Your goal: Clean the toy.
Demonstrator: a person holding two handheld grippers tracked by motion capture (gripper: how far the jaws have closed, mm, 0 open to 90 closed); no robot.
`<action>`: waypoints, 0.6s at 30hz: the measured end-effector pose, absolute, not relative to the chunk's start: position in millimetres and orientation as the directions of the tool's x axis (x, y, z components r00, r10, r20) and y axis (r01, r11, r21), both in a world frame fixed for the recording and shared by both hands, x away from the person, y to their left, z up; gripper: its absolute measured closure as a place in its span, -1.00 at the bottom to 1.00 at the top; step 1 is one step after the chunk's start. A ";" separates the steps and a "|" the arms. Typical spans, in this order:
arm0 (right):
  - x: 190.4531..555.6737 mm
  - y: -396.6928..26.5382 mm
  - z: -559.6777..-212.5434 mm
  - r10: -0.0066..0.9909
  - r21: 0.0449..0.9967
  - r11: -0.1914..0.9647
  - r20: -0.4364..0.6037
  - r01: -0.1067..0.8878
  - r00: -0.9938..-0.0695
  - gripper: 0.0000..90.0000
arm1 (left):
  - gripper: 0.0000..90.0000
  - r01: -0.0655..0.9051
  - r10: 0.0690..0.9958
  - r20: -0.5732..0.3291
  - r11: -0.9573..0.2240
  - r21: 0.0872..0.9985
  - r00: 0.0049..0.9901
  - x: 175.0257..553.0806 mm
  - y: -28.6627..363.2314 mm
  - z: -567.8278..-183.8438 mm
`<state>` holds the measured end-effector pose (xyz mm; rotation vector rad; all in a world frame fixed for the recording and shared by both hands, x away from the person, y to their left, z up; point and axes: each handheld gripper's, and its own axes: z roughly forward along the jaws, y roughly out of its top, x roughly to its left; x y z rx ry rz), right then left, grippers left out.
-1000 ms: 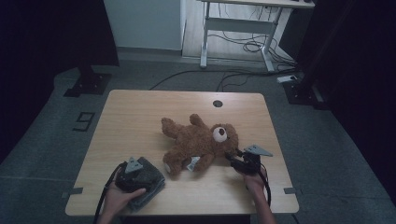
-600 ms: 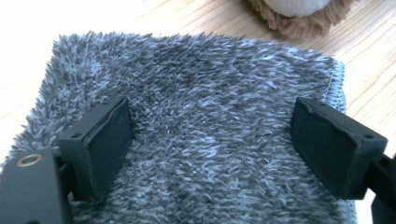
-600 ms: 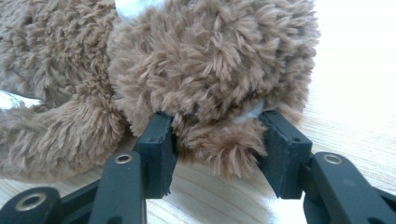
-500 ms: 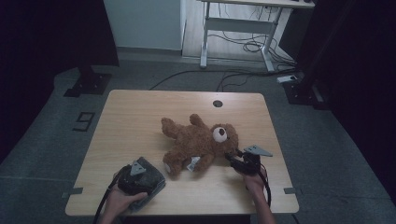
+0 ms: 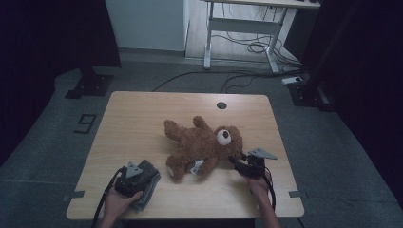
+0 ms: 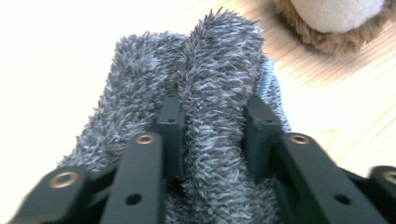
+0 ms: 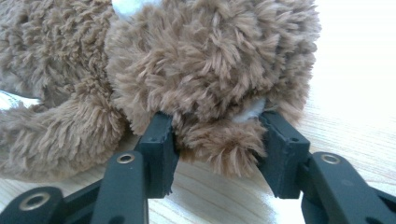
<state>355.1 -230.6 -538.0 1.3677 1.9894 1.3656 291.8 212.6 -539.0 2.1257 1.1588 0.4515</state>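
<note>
A brown teddy bear (image 5: pixel 199 145) lies on its back in the middle of the wooden table (image 5: pixel 142 118). My right gripper (image 5: pixel 234 160) is at the bear's right side, beside its head. In the right gripper view it (image 7: pixel 217 123) is shut on a furry brown limb of the bear (image 7: pixel 210 60). A grey fuzzy cloth (image 5: pixel 151 175) lies near the table's front left. My left gripper (image 5: pixel 144 171) rests on it. Its jaws have just been closing and now (image 6: pixel 214 102) pinch a raised fold of the cloth (image 6: pixel 215 60).
The bear's pale-soled foot (image 6: pixel 336 18) lies just beyond the cloth. A round cable hole (image 5: pixel 221 105) sits at the table's far edge. Beyond the table stand a white desk frame (image 5: pixel 237 28) and loose cables (image 5: pixel 247 47) on the floor.
My left hand and gripper have shifted slightly on the grey cloth. The bear and the right gripper lie as before.
</note>
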 end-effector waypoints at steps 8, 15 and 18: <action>354.6 -229.4 -537.2 0.860 0.855 0.063 0.215 0.515 -0.463 0.16 | 0.64 0.608 0.843 -0.073 -0.321 0.726 0.532 292.7 219.6 -533.2; 354.9 -229.9 -538.0 0.859 0.859 0.059 0.216 0.509 -0.464 0.15 | 0.66 0.559 0.832 -0.105 -0.266 0.785 0.545 288.7 214.5 -516.5; 354.9 -230.4 -538.3 0.858 0.858 0.060 0.218 0.511 -0.466 0.15 | 0.66 0.538 0.826 -0.110 -0.253 0.804 0.552 287.0 214.4 -508.7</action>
